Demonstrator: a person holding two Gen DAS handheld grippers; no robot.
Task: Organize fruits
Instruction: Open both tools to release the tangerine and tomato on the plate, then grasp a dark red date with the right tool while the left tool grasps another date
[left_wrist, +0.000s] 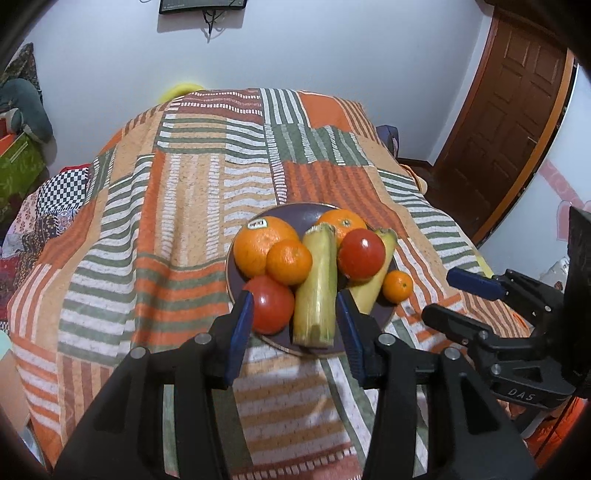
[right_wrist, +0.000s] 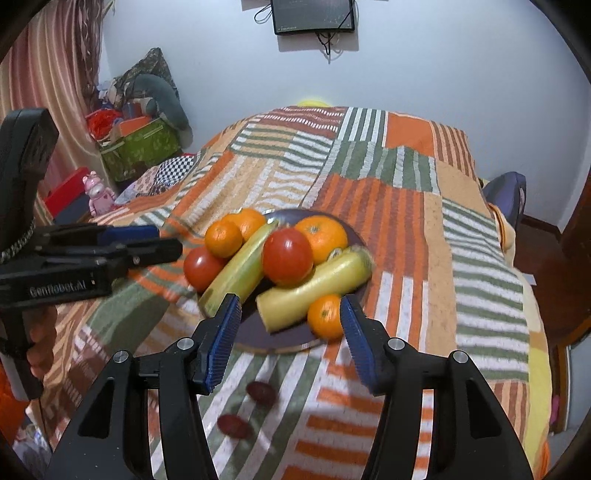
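Now both claws empty, jaws apart, hovering at near edge of plate (left_wrist: 236, 258) on bed. Left claw (left_wrist: 295, 325): tomato (left_wrist: 271, 304) and pale stalk (left_wrist: 317, 291) just ahead between tips. Right claw (right_wrist: 290, 321): small orange (right_wrist: 325, 315) beside right pad, banana (right_wrist: 314, 288) ahead. Two dark pieces (right_wrist: 260, 393) lie on bedspread below right claw. Best: take one fruit per claw, close gently on tomato, avoid nudging pile off plate.

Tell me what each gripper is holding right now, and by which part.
Nothing is held. The left gripper and right gripper both stand open and empty above the plate of fruit.
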